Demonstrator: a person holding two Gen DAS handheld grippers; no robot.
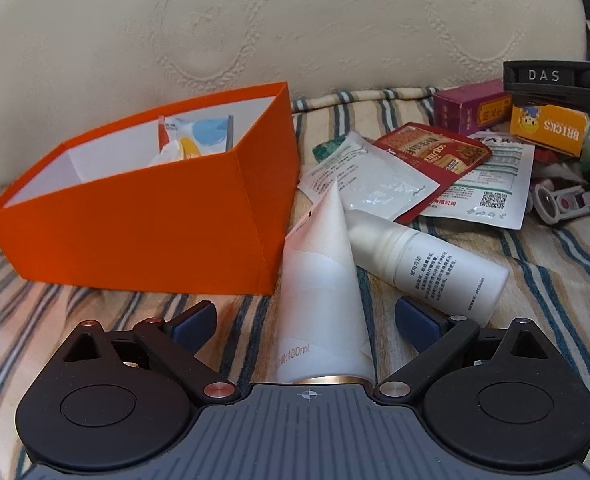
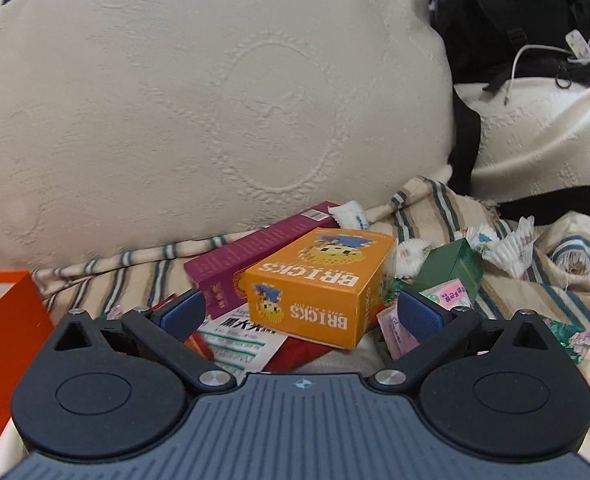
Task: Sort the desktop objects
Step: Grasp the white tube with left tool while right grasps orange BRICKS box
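Note:
In the left wrist view my left gripper (image 1: 306, 318) is open, its blue pads either side of a white tube (image 1: 322, 304) that lies between them, untouched. A white bottle (image 1: 427, 258) lies just right of the tube. An orange box (image 1: 143, 216) with packets inside stands to the left. In the right wrist view my right gripper (image 2: 301, 314) is open around an orange BRICKS box (image 2: 319, 286), pads apart from its sides. The BRICKS box also shows in the left wrist view (image 1: 551, 130), under the right gripper (image 1: 559, 84).
Sachets (image 1: 375, 176) and a red packet (image 1: 435, 152) lie on the striped cloth (image 1: 555, 280). A purple carton (image 2: 251, 256), a green box (image 2: 455, 270) and crumpled wrappers (image 2: 507, 248) surround the BRICKS box. A cream cushion (image 2: 199, 108) rises behind. A white clip tool (image 1: 563, 202) lies right.

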